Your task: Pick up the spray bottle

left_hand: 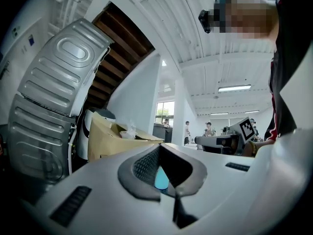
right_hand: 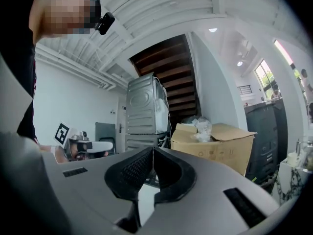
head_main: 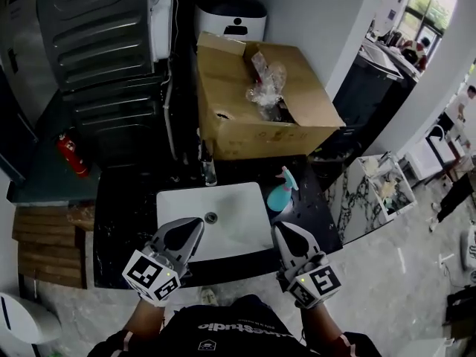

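The teal spray bottle point(head_main: 281, 194) stands on the black countertop point(head_main: 126, 199), just right of the white sink point(head_main: 238, 233). My left gripper point(head_main: 199, 222) hovers over the sink's front left, shut, with nothing in it. In the left gripper view the jaw tips point(left_hand: 160, 145) meet, and the bottle's pale blue point(left_hand: 161, 179) shows through the gap behind them. My right gripper point(head_main: 277, 228) is at the sink's front right corner, a short way in front of the bottle, shut and empty. Its tips point(right_hand: 153, 149) touch in the right gripper view.
An open cardboard box point(head_main: 245, 125) with plastic wrapping fills the counter's back. A faucet point(head_main: 209, 168) stands behind the sink. Grey appliances point(head_main: 104, 36) and a red fire extinguisher point(head_main: 73, 155) are at the left. A marble-topped stand point(head_main: 372, 192) is at the right.
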Motion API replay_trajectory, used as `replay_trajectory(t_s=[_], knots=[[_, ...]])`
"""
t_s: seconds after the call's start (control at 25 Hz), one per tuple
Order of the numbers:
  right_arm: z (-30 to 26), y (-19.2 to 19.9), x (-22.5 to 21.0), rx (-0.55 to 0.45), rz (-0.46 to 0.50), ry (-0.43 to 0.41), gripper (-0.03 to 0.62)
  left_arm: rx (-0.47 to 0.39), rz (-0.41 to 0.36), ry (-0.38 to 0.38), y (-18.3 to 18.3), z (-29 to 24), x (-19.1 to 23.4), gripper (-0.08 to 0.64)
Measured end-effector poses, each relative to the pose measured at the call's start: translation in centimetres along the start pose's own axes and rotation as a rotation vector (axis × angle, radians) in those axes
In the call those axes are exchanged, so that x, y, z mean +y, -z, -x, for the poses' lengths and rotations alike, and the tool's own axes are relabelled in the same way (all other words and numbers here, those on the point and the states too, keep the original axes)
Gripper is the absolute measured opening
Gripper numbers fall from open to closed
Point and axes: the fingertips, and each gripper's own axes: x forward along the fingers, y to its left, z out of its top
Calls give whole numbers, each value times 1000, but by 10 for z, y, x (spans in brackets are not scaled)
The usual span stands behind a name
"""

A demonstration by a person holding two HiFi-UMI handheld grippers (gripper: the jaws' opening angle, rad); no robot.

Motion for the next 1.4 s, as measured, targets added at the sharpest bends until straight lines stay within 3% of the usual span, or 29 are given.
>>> replay_trajectory(t_s=[0.2, 0.36, 0.52, 0.72, 1.0, 1.12, 1.4], knots=[[-3, 1, -36, 19, 22, 30, 41, 23, 18, 26, 13, -30, 2, 15], [-8, 5, -76, 15, 22, 46, 127, 35, 25, 18, 19, -51, -1, 15], [-17, 8, -114, 4, 23, 65, 159, 43, 22, 6, 24, -72, -2, 15], [-34, 44, -169, 49, 48, 63, 204, 47, 13, -18, 27, -94, 0, 15], [-73, 97, -222, 99, -1, 47, 206, 78, 1, -88, 32, -110, 14, 15], [-85, 117, -234, 132, -13, 34, 206, 100, -7, -107, 36, -115, 18, 15], [-110, 138, -245, 104, -1, -6, 205, 174, -24, -134, 51, -123, 21, 15]])
